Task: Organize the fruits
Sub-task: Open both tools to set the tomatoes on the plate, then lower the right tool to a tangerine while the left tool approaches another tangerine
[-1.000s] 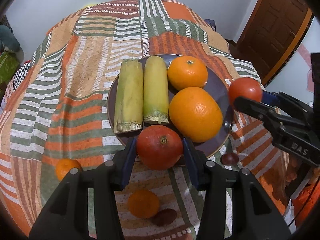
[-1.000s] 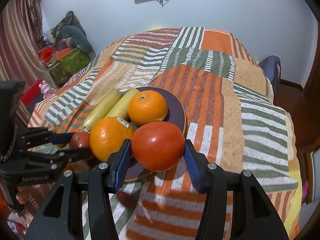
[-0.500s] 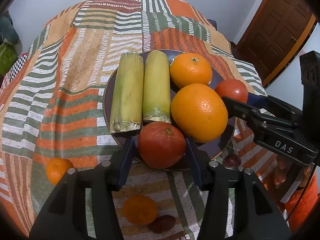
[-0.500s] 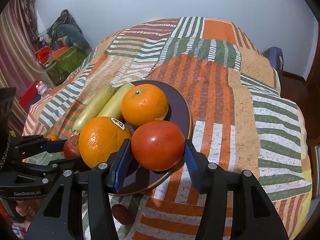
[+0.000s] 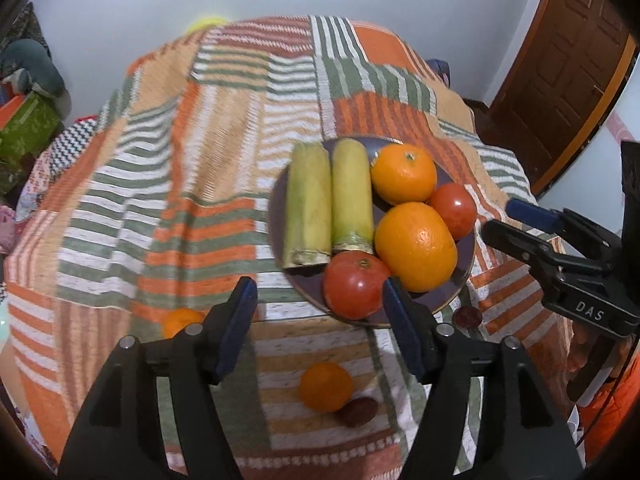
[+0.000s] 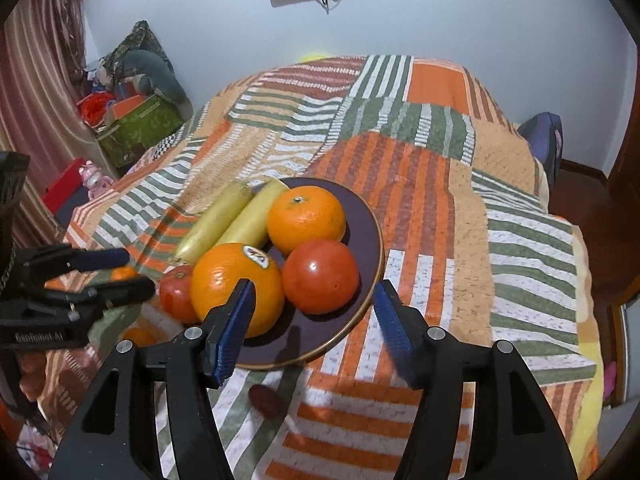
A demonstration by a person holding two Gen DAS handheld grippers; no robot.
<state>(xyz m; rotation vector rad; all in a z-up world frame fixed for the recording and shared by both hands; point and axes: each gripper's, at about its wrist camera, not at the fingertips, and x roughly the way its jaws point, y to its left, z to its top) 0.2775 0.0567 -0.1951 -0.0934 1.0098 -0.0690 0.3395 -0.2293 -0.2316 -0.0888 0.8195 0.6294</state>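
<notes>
Left wrist view: at the bottom of the frame our left gripper stands wide and empty. Just beyond it, low in the centre, a small orange and a dark date lie loose on the striped bedspread. Another small orange sits by the left finger. Right of centre, the dark plate holds two sugarcane pieces, two large oranges and two tomatoes.

Right wrist view: our right gripper is also wide and empty, with its tomato on the plate.

We judge a placing step finished; next we must reach down for a loose small orange.

Half a second ago each gripper clamped a tomato; both now rest released on the plate.
</notes>
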